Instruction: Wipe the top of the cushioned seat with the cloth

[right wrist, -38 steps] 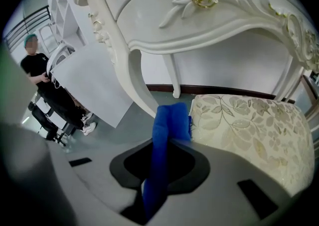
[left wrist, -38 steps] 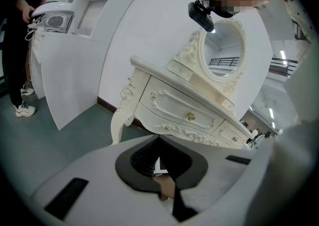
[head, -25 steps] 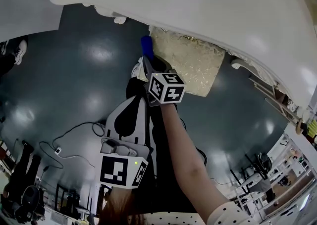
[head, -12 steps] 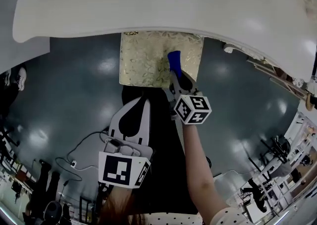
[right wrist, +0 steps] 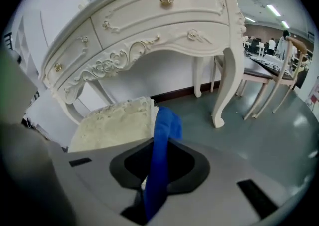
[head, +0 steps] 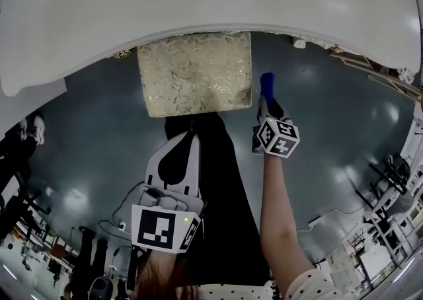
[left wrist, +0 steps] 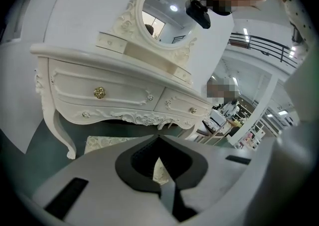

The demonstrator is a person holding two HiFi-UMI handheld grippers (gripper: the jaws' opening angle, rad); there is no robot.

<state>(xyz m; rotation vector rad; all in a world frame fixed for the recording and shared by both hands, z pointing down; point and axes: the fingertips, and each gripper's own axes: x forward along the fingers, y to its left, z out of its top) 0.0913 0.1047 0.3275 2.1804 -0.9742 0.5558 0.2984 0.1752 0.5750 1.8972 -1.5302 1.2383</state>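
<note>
The fingers of your right gripper (head: 266, 99) are clamped on the blue cloth (right wrist: 162, 135), a soft, light strip that will likely flop past their tips, so grip it low. The cushioned seat (head: 195, 71) lies ahead-left of them, untouched. Your left gripper (head: 177, 160) has its fingers together on nothing.

Your head cam looks steeply down: cushioned seat (head: 195, 74) at 12 o'clock, floor (head: 99, 133) round it. Left tongs (left wrist: 160, 168) cam sits low, facing the drawers (left wrist: 99, 93), fairly near. Right tongs (right wrist: 152, 185) cam, also low, has seat at 9 o'clock. All 3 share the seat.
</note>
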